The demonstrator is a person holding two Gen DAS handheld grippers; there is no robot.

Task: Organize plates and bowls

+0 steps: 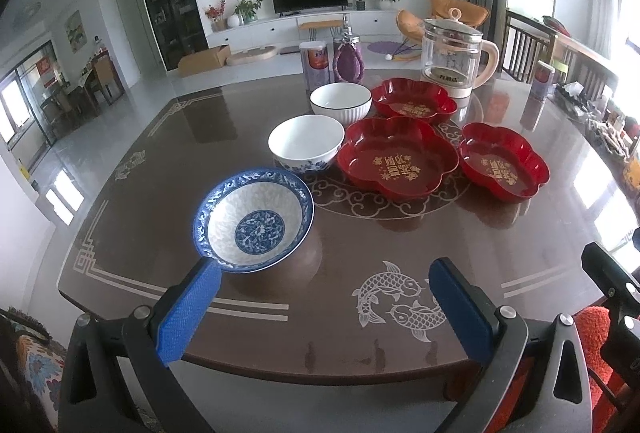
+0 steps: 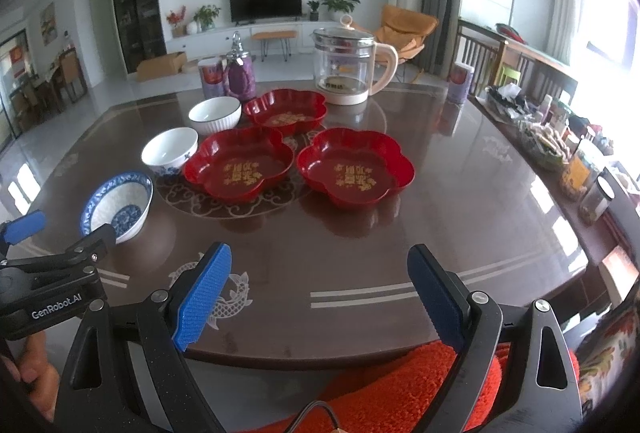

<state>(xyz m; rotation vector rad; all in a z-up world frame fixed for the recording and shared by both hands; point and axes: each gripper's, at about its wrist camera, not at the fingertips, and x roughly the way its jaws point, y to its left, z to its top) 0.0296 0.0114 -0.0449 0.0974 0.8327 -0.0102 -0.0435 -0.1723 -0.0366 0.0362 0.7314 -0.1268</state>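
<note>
A blue-patterned bowl (image 1: 254, 221) (image 2: 116, 207) sits on the brown table (image 1: 360, 253) near the front left. Behind it stand a white bowl with blue flowers (image 1: 306, 143) (image 2: 170, 151) and a white ribbed bowl (image 1: 341, 101) (image 2: 215, 115). Three red flower-shaped plates lie to the right: middle (image 1: 396, 161) (image 2: 240, 163), back (image 1: 414, 100) (image 2: 285, 111), right (image 1: 504, 161) (image 2: 356, 167). My left gripper (image 1: 324, 289) is open and empty, its left fingertip just by the blue bowl's near rim. My right gripper (image 2: 320, 273) is open and empty over the table's front edge.
A glass kettle (image 1: 456, 57) (image 2: 348, 61), a purple jar (image 1: 349, 61) (image 2: 239, 75) and a tin (image 1: 316, 67) stand at the table's back. Clutter lines the sideboard (image 2: 552, 141) on the right. An orange cushion (image 2: 400, 385) lies below the front edge.
</note>
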